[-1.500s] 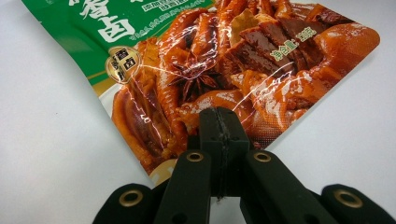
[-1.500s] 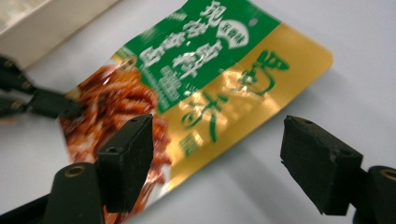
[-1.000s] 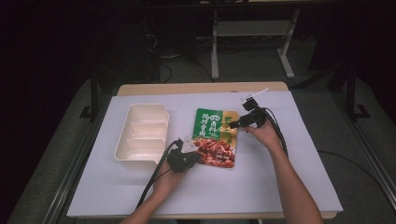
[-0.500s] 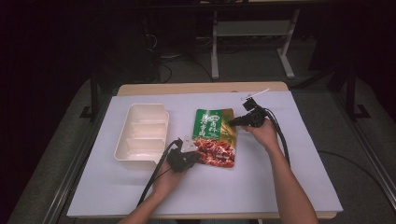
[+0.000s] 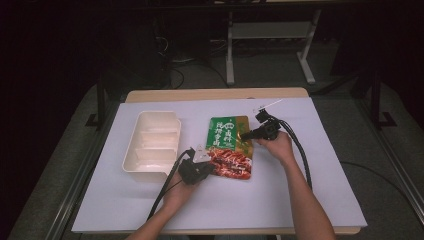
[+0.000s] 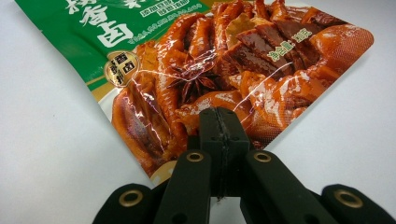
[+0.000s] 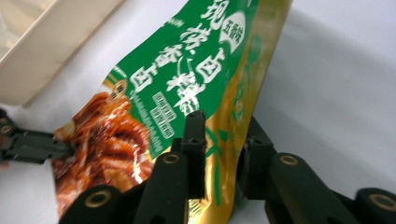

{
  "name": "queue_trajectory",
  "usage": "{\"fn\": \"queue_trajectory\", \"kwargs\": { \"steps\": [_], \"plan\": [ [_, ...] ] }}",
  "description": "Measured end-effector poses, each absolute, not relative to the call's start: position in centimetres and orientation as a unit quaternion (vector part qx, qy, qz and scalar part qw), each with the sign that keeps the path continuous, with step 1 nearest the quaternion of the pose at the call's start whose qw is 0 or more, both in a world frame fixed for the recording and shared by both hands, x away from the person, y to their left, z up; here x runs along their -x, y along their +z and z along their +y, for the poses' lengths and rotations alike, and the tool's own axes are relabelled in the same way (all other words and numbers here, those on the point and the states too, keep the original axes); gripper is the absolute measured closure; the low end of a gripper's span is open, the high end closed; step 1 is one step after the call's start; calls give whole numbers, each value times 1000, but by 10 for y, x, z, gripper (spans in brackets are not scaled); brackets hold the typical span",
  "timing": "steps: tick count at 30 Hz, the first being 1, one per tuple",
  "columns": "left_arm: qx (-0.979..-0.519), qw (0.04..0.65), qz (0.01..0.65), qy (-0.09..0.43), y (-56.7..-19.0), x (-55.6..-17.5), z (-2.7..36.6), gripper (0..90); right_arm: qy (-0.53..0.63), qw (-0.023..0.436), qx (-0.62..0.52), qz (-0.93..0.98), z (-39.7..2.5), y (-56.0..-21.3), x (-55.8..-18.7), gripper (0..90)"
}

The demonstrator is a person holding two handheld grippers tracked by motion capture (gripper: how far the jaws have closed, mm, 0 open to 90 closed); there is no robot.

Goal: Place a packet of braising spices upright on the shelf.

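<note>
A green and red food pouch [image 5: 229, 146] lies on the white table cover, printed with braised meat [image 6: 205, 70]. My left gripper [image 5: 201, 167] is at the pouch's near left corner. In the left gripper view its jaws are pressed together on the pouch's bottom edge, gripper [image 6: 219, 133]. My right gripper [image 5: 248, 134] is at the pouch's right side. In the right gripper view the jaws stand apart astride the gold edge [image 7: 233, 107]: one over the printed face, one beyond the edge, gripper [image 7: 223, 140]. That side of the pouch looks slightly raised.
A cream compartment tray [image 5: 152, 145] stands left of the pouch, its corner showing in the right gripper view [image 7: 42, 51]. Black cables trail from both grippers toward the near edge. The wooden table edge [image 5: 215, 94] runs along the back.
My right gripper has moved left, from just off the pouch's upper right corner onto its right edge. The left gripper has stayed at the near corner.
</note>
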State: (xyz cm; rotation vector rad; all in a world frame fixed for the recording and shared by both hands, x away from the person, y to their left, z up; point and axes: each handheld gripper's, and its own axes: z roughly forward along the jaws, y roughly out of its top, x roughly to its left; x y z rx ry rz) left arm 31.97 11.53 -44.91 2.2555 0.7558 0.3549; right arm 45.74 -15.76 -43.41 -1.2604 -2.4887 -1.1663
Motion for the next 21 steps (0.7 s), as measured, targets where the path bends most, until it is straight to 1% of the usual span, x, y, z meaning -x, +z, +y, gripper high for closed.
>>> {"fn": "queue_trajectory", "kwargs": {
  "steps": [5, 7, 8, 10, 12, 13, 14, 15, 21],
  "plan": [
    [-874, 361, 293, 139, -449, -320, 115, 899, -388, 65, 424, -816, -155, -442, -460, 776],
    [-874, 362, 293, 138, -449, -320, 115, 898, -389, 60, 423, -816, -154, -443, -461, 816],
    [-873, 364, 295, 136, -449, -320, 116, 898, -389, 60, 423, -816, -154, -443, -461, 816],
    [-872, 366, 296, 137, -450, -320, 116, 898, -389, 61, 431, -812, -153, -443, -461, 872],
    [-872, 365, 294, 140, -450, -319, 116, 897, -394, 62, 430, -810, -153, -442, -461, 887],
    [-871, 366, 294, 142, -450, -319, 116, 855, -397, 60, 426, -811, -152, -439, -459, 891],
    [-871, 369, 292, 139, -449, -320, 117, 855, -397, 60, 426, -811, -152, -439, -459, 891],
    [-870, 372, 295, 132, -449, -321, 120, 804, -397, 53, 421, -814, -150, -434, -457, 892],
    [-865, 389, 286, 138, -444, -317, 125, 762, -411, 45, 412, -812, -150, -422, -452, 893]
  ]
}}
